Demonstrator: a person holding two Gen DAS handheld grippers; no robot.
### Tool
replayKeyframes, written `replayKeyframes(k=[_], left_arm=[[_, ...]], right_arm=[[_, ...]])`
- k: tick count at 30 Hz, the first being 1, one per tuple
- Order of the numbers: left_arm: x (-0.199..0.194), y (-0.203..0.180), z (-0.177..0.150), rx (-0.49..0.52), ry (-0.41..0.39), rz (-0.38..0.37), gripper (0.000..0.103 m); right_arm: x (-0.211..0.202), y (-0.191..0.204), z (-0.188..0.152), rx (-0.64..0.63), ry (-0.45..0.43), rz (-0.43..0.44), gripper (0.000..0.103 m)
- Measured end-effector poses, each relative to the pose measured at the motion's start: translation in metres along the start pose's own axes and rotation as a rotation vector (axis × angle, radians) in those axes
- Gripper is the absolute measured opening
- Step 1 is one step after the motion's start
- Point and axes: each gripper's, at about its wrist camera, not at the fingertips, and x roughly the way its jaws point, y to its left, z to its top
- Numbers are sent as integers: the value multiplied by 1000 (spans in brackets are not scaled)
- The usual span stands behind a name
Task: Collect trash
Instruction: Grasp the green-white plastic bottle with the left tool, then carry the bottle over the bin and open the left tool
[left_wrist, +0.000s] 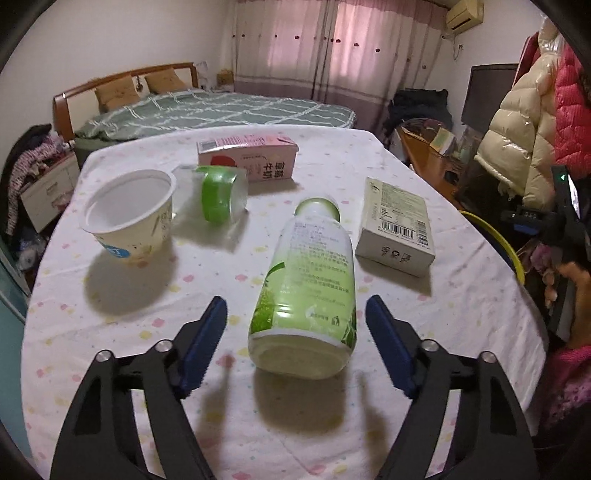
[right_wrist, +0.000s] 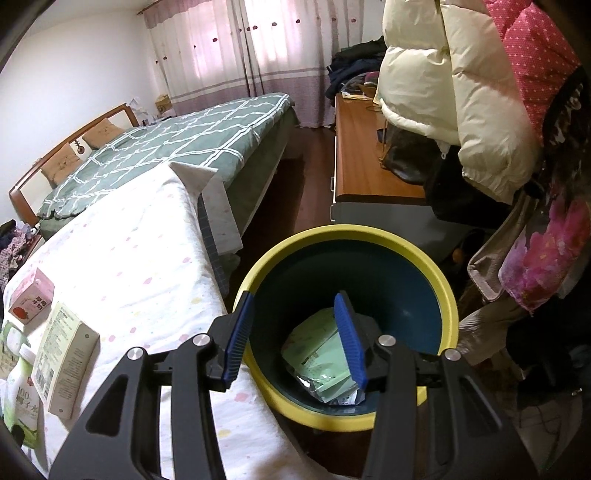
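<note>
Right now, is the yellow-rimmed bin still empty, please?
No, a green packet already lies at the bottom of the bin.
</note>
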Motion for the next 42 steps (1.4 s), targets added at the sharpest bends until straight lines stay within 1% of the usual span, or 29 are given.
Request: replayKeyframes(k=[4, 5, 6, 7, 10, 13, 16, 21, 30, 36, 40, 42], left_arm=[[4, 0, 1, 20, 23, -14, 64], [5, -1, 1, 30, 29, -11, 62], [5, -2, 0, 43, 36, -7, 56], [5, -2, 1, 55, 39, -3, 55], [3, -6, 0, 91, 34, 19, 55], [-4, -7, 7, 100, 13, 26, 54], [-27, -12, 25, 125, -62, 21, 53], [-43, -18, 60, 136, -138, 18, 52], [-23, -31, 101, 114, -167, 50, 52], [-3, -38, 121, 120, -163, 74, 52], [4, -42, 131, 106, -146, 46, 52], [5, -46, 135, 108, -146, 45, 52]], right_arm=[[2, 3, -1, -7, 8, 8, 44], [2, 4, -1, -9, 8, 9, 44], [2, 5, -1, -11, 8, 9, 44], [2, 6, -1, -13, 9, 10, 44], [2, 7, -1, -16, 9, 12, 44], [0, 6, 0, -15, 5, 14, 44], [-3, 5, 1, -9, -2, 17, 44], [-5, 6, 1, -6, -7, 26, 44], [-8, -2, 2, 11, -14, 30, 44], [-8, -10, 2, 25, -13, 34, 44], [-10, -17, 3, 36, -17, 34, 44], [-11, -20, 3, 40, -21, 33, 44]])
